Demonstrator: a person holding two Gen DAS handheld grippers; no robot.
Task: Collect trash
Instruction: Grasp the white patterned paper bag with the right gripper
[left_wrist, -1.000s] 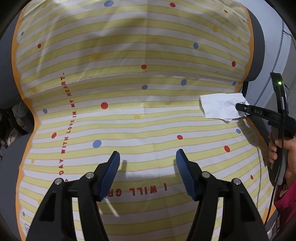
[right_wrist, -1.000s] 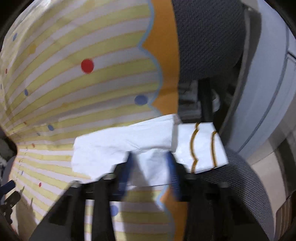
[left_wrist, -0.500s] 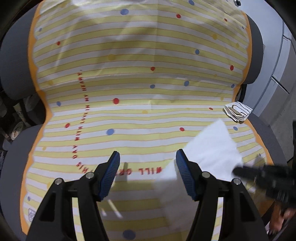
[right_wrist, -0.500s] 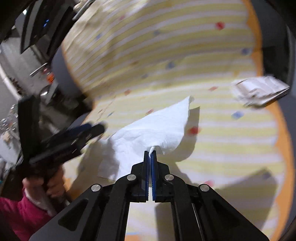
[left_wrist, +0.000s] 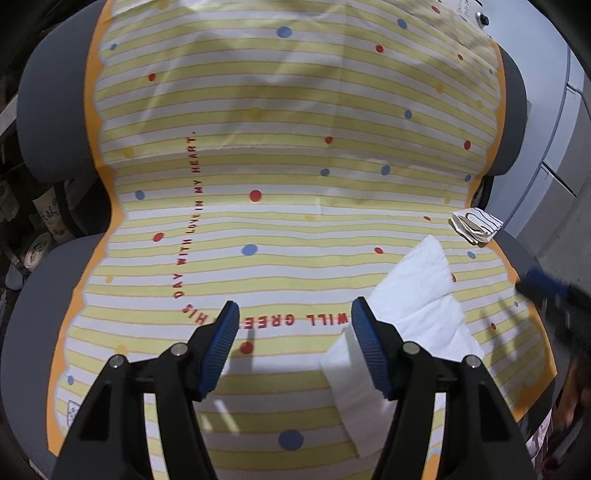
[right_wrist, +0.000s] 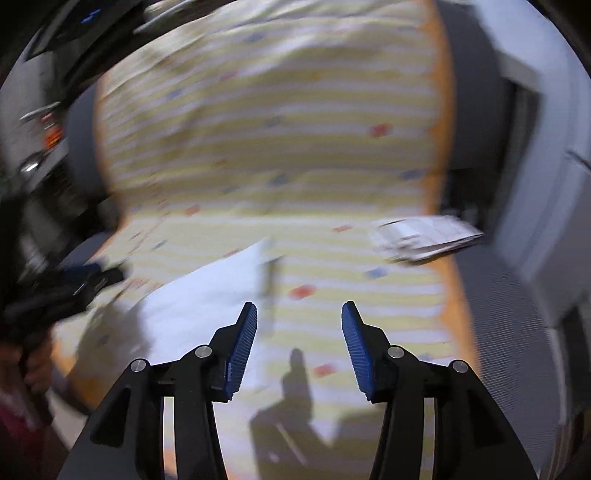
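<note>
A white paper napkin (left_wrist: 413, 306) lies flat on the yellow striped cloth (left_wrist: 280, 155), partly behind my left gripper's right finger; it also shows in the right wrist view (right_wrist: 199, 299). A crumpled white wrapper with dark lines (left_wrist: 476, 227) sits at the cloth's right edge and shows blurred in the right wrist view (right_wrist: 424, 236). My left gripper (left_wrist: 295, 347) is open and empty above the cloth. My right gripper (right_wrist: 299, 339) is open and empty, just right of the napkin; it shows blurred at the right of the left wrist view (left_wrist: 546, 288).
The cloth covers grey chair seats (left_wrist: 44, 110). Grey cabinet fronts (left_wrist: 557, 166) stand to the right. Dark clutter (left_wrist: 40, 221) lies at the far left below the chairs. The right wrist view is motion-blurred.
My right gripper carried the napkin from the cloth's right edge toward the front, then opened and let it go. The napkin now lies flat. The left gripper drew back slightly.
</note>
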